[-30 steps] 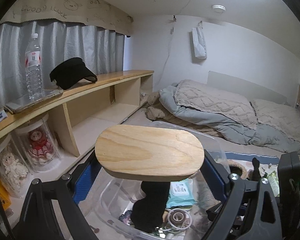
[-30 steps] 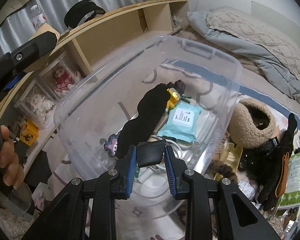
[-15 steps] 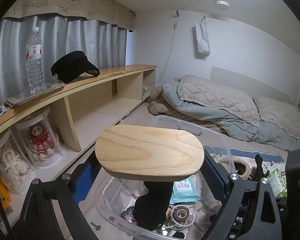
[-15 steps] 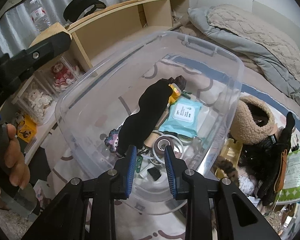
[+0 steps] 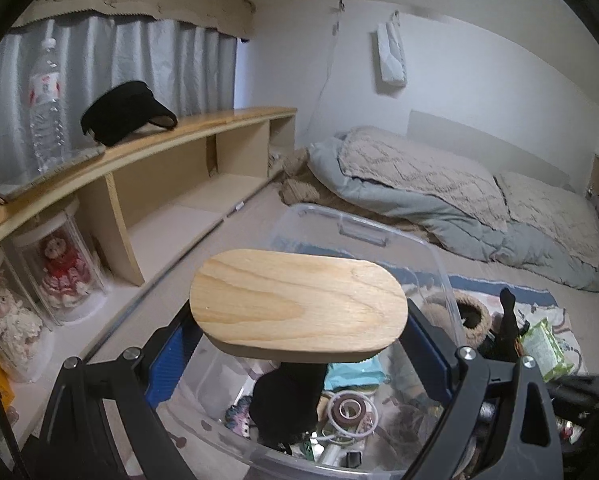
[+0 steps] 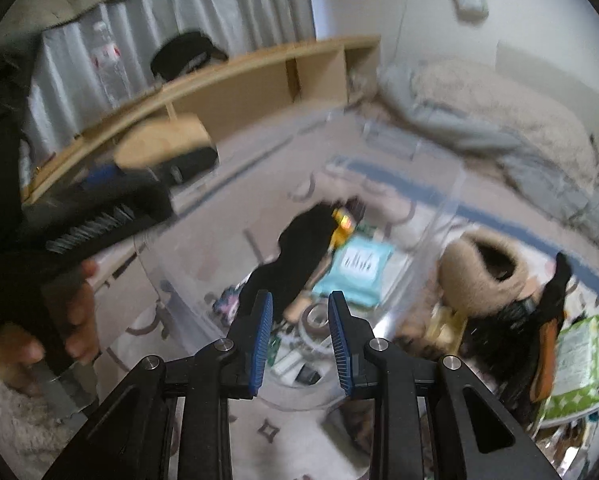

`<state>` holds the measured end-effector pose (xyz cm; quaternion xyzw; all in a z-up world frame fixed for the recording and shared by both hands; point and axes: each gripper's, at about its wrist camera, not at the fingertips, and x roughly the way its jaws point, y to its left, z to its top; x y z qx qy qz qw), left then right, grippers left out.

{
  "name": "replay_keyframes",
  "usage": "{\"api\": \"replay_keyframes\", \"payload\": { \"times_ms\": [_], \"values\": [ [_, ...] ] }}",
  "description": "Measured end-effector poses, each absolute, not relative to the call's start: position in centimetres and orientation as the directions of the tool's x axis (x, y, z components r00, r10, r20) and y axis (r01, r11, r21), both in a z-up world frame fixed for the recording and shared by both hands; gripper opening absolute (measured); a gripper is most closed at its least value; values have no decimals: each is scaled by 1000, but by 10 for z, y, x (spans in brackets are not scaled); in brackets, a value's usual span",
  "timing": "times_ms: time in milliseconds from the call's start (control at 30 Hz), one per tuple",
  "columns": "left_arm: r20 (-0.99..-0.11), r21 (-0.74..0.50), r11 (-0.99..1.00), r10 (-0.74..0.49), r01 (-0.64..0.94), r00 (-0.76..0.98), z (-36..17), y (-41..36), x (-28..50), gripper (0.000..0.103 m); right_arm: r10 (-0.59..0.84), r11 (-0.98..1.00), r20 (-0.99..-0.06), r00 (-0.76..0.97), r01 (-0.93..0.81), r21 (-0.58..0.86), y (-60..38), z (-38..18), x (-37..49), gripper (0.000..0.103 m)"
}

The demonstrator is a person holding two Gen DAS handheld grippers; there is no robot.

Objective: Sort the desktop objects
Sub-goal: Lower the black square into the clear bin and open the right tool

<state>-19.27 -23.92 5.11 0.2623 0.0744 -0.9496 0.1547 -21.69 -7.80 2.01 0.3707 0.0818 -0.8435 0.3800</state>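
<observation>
My left gripper is shut on a flat oval wooden piece and holds it above a clear plastic bin. The bin holds a black eye mask, a teal wipes pack, a tape roll and small items. My right gripper is open and empty above the bin's near rim. The left gripper with the wooden piece shows at the left of the blurred right wrist view.
A long wooden shelf at left carries a water bottle and a black visor; dolls in clear tubes stand below. A bed with quilts lies behind. A fuzzy slipper, black glove and green packet lie right of the bin.
My right gripper let go of a small black item, which now lies in the bin, and opened and pulled back. My left gripper rose slightly with the wooden piece.
</observation>
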Motion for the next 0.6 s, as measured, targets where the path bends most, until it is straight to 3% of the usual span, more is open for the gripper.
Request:
{"api": "replay_keyframes", "payload": {
  "times_ms": [333,600],
  "values": [
    [-597,-74,-955,-190,288,-780,25,-223,-206,95,-619,-737,-465,-633,673,65,-34,45,-195,28],
    [-677,-28,-971,-156,237,-719,10,-203,-216,95,-598,-758,-439,-671,651,38,-18,51,-189,28]
  ]
}}
